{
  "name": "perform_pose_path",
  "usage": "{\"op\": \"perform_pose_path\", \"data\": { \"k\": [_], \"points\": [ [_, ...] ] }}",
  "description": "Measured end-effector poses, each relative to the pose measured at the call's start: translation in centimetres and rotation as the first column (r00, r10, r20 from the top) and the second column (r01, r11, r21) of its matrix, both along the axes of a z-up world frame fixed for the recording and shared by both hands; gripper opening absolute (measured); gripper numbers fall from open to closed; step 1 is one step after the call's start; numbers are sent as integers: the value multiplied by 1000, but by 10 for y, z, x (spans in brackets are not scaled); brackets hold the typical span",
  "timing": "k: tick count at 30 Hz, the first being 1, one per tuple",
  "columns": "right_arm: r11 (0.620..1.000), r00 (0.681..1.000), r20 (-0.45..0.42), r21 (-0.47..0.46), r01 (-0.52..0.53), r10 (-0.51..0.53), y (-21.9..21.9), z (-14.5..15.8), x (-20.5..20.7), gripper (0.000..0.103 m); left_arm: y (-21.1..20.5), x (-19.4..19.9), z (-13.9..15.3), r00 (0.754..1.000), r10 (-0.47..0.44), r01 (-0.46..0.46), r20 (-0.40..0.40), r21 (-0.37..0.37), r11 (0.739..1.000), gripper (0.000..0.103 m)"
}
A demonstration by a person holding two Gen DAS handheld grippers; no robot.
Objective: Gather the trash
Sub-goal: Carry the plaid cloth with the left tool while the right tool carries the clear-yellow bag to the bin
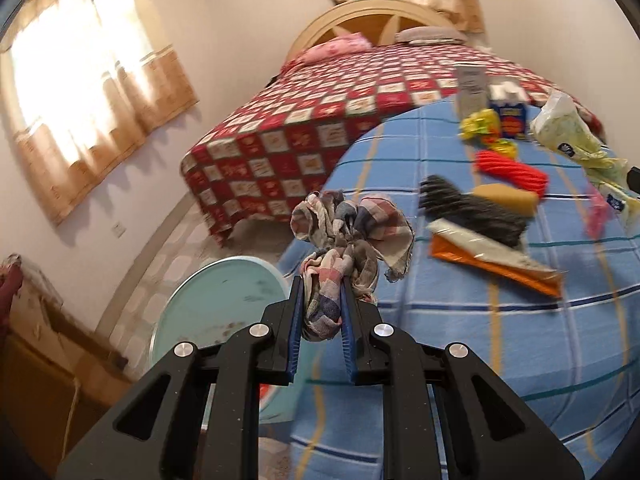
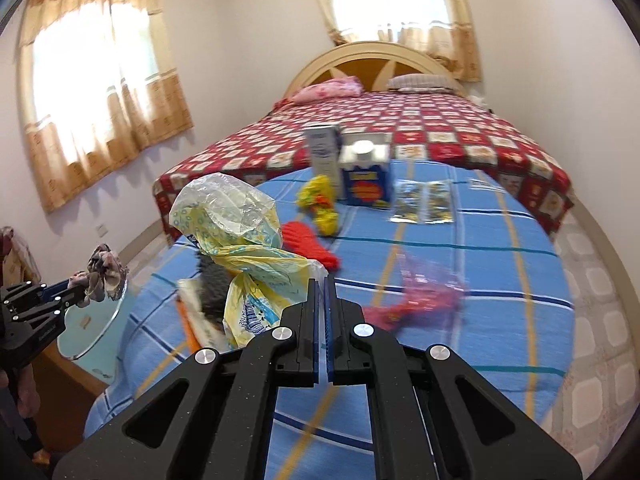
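Note:
My left gripper [image 1: 322,280] is shut on a crumpled plaid cloth rag [image 1: 352,236] and holds it in the air past the left edge of the blue striped blanket [image 1: 460,340], over a pale blue round bin [image 1: 224,304]. It also shows in the right wrist view [image 2: 86,284] with the rag [image 2: 105,270]. My right gripper [image 2: 323,280] is shut on a yellow and clear plastic bag [image 2: 236,236], lifted over the blanket [image 2: 460,248]. The bag also shows in the left wrist view [image 1: 576,136].
On the blanket lie an orange wrapper [image 1: 492,260], a black ribbed item [image 1: 472,208], a red ribbed item [image 2: 312,246], a yellow wrapper [image 2: 320,200], a blue carton [image 2: 366,180], a pink wrapper [image 2: 420,296] and foil sachets [image 2: 424,200]. A red checked bed [image 2: 400,124] lies behind.

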State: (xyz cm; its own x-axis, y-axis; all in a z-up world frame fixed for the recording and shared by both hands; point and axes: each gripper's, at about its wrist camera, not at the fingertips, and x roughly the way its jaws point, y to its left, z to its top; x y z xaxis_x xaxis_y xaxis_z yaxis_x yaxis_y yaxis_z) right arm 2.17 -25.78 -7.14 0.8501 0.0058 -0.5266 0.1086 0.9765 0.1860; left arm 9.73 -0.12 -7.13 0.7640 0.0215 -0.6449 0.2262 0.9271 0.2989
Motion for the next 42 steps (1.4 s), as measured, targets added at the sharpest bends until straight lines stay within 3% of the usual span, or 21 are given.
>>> {"op": "perform_pose_path", "data": {
  "k": [22, 42],
  "points": [
    [960, 963, -57, -90, -267, 262, 141, 0, 85, 3, 114, 22, -15, 973, 233, -232, -2, 64, 971, 17],
    [909, 919, -126, -143, -391, 375, 218, -8, 129, 3, 171, 31, -21, 939, 345, -343, -20, 60, 937, 17]
  ]
}}
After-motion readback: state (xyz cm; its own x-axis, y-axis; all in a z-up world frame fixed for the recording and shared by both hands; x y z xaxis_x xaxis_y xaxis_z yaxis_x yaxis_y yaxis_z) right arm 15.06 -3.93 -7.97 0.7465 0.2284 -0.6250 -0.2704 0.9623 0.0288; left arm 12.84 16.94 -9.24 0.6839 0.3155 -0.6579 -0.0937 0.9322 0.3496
